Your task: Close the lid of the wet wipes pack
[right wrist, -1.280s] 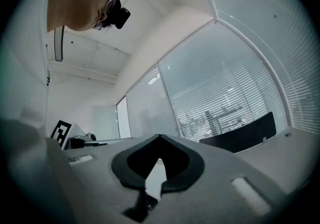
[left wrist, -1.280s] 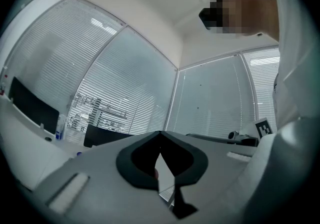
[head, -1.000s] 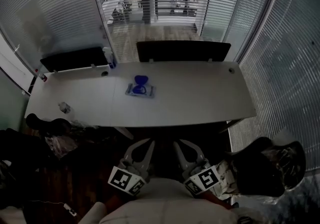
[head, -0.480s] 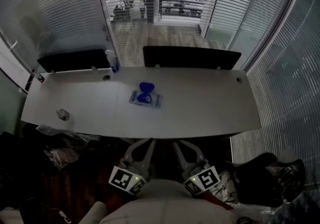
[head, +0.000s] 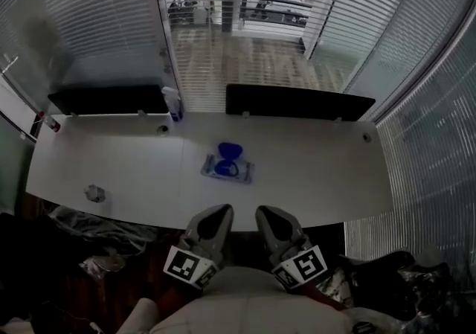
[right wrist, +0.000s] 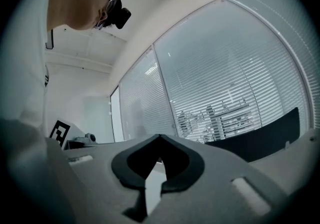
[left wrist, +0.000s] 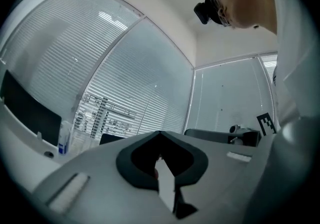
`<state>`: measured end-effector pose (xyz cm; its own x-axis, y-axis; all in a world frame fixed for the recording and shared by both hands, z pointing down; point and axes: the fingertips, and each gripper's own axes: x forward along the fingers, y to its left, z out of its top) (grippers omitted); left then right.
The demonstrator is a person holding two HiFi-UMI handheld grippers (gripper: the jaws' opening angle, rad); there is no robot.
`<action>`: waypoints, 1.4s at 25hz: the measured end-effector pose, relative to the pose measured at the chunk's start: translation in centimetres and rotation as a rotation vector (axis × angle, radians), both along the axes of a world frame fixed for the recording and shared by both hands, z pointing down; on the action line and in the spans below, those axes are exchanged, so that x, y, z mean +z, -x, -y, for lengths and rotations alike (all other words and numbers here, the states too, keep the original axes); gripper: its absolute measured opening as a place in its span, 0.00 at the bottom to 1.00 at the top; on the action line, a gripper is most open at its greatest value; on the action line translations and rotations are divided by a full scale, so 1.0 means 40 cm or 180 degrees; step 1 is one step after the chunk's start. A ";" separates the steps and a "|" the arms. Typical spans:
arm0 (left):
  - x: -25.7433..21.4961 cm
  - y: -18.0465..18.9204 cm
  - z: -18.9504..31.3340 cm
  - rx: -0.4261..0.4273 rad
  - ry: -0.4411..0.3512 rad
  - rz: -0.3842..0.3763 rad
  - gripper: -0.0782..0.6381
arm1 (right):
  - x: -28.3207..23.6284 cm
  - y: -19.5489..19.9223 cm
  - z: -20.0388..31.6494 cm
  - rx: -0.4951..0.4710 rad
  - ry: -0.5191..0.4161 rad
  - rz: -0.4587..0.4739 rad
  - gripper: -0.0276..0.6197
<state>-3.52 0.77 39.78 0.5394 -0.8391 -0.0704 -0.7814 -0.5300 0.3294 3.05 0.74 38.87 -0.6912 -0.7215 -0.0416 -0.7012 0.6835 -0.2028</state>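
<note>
Progress: nil, by the look of it. On the white desk, about mid-width: wet wipes pack, flat, well apart from both tools; blue lid upright at the far edge of the pack, not yet shut. Side by side at the near desk edge: left gripper and right gripper, each with jaws pressed together on nothing. Leaves the whole job: reach across, tip the lid toward the near side, press until seated. Looks like a soft, pale film pouch, flattish and rectangular, with a rigid rounded plastic flap, glossy blue. Appears smooth and matt on the desktop; seems hard grey plastic on the gripper shells.
</note>
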 end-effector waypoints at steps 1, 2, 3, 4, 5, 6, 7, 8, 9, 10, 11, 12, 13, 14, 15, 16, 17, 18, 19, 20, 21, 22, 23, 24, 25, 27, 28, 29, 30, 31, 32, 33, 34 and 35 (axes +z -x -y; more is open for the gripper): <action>0.004 0.012 0.022 0.0013 0.0017 -0.0011 0.11 | 0.001 0.018 0.021 -0.0004 0.0001 -0.0025 0.04; 0.007 0.023 0.043 0.0028 0.0035 -0.0025 0.11 | 0.002 0.033 0.042 -0.0006 -0.0003 -0.0051 0.04; 0.007 0.033 0.064 0.0044 0.0048 -0.0039 0.11 | 0.002 0.048 0.063 -0.0004 -0.0005 -0.0073 0.04; 0.006 0.044 0.084 0.0063 0.0051 -0.0044 0.11 | 0.001 0.062 0.083 -0.0001 0.0005 -0.0094 0.04; 0.006 0.055 0.102 0.0085 0.0041 -0.0040 0.11 | 0.001 0.076 0.103 -0.0001 0.0018 -0.0120 0.04; 0.005 0.067 0.119 0.0101 0.0025 -0.0033 0.11 | 0.002 0.089 0.120 0.0000 0.0023 -0.0149 0.04; 0.006 0.079 0.135 0.0108 0.0011 -0.0029 0.11 | 0.003 0.101 0.134 0.0002 0.0020 -0.0175 0.04; 0.008 0.091 0.149 0.0107 0.0000 -0.0031 0.11 | 0.006 0.112 0.146 0.0003 0.0013 -0.0198 0.04; 0.012 0.103 0.163 0.0103 -0.0004 -0.0035 0.11 | 0.009 0.123 0.156 0.0003 0.0003 -0.0219 0.04; 0.016 0.113 0.175 0.0099 0.0003 -0.0038 0.11 | 0.012 0.131 0.165 0.0004 -0.0007 -0.0237 0.04; 0.019 0.121 0.185 0.0099 0.0018 -0.0040 0.11 | 0.013 0.137 0.172 0.0008 -0.0014 -0.0251 0.04; 0.020 0.127 0.192 0.0103 0.0031 -0.0035 0.11 | 0.013 0.141 0.178 0.0014 -0.0022 -0.0263 0.04; 0.021 0.131 0.196 0.0108 0.0036 -0.0021 0.11 | 0.012 0.144 0.184 0.0019 -0.0030 -0.0277 0.04; 0.021 0.134 0.198 0.0109 0.0034 -0.0005 0.11 | 0.013 0.146 0.189 0.0022 -0.0038 -0.0287 0.04; 0.022 0.138 0.200 0.0101 0.0028 0.0005 0.11 | 0.016 0.148 0.195 0.0024 -0.0046 -0.0289 0.04; 0.023 0.142 0.204 0.0087 0.0019 0.0008 0.11 | 0.018 0.149 0.203 0.0024 -0.0057 -0.0286 0.04; 0.025 0.145 0.211 0.0075 0.0017 0.0012 0.11 | 0.019 0.151 0.212 0.0024 -0.0066 -0.0281 0.04; 0.025 0.148 0.220 0.0064 0.0025 0.0017 0.11 | 0.017 0.152 0.223 0.0024 -0.0072 -0.0276 0.04; 0.023 0.149 0.231 0.0055 0.0041 0.0023 0.11 | 0.013 0.152 0.235 0.0023 -0.0076 -0.0270 0.04; 0.019 0.148 0.243 0.0047 0.0055 0.0031 0.11 | 0.009 0.151 0.246 0.0021 -0.0079 -0.0261 0.04; 0.014 0.144 0.253 0.0040 0.0061 0.0040 0.11 | 0.006 0.148 0.257 0.0016 -0.0075 -0.0246 0.04; 0.009 0.137 0.260 0.0036 0.0060 0.0049 0.11 | 0.005 0.142 0.264 0.0010 -0.0066 -0.0228 0.04; 0.006 0.127 0.264 0.0036 0.0051 0.0060 0.11 | 0.006 0.134 0.269 0.0008 -0.0061 -0.0211 0.04; 0.007 0.116 0.267 0.0040 0.0038 0.0077 0.11 | 0.009 0.124 0.272 0.0012 -0.0063 -0.0200 0.04; 0.010 0.103 0.269 0.0049 0.0031 0.0096 0.11 | 0.012 0.112 0.274 0.0024 -0.0071 -0.0192 0.04; 0.017 0.073 0.278 0.0064 0.0058 0.0110 0.11 | 0.014 0.082 0.281 0.0059 -0.0094 -0.0157 0.04; 0.021 0.053 0.284 0.0066 0.0069 0.0109 0.11 | 0.013 0.064 0.287 0.0069 -0.0107 -0.0141 0.04; 0.022 0.032 0.291 0.0063 0.0063 0.0106 0.11 | 0.014 0.045 0.295 0.0066 -0.0116 -0.0138 0.04; 0.020 0.011 0.297 0.0051 0.0048 0.0099 0.11 | 0.016 0.027 0.304 0.0053 -0.0117 -0.0148 0.04; 0.014 -0.006 0.303 0.0039 0.0035 0.0086 0.11 | 0.018 0.012 0.311 0.0041 -0.0109 -0.0163 0.04; 0.007 -0.018 0.308 0.0038 0.0025 0.0078 0.11 | 0.018 0.000 0.316 0.0038 -0.0099 -0.0170 0.04; 0.002 -0.027 0.310 0.0051 0.0016 0.0084 0.11 | 0.018 -0.009 0.317 0.0049 -0.0094 -0.0167 0.04; 0.001 -0.035 0.312 0.0069 0.0016 0.0098 0.11 | 0.020 -0.017 0.317 0.0071 -0.0084 -0.0160 0.04; 0.004 -0.044 0.314 0.0084 0.0033 0.0108 0.11 | 0.025 -0.026 0.316 0.0096 -0.0061 -0.0149 0.04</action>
<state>-1.77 -11.77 39.96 0.5633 -0.8252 -0.0430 -0.7780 -0.5472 0.3087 4.08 -11.91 39.86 -0.6707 -0.7414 -0.0238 -0.7299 0.6654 -0.1564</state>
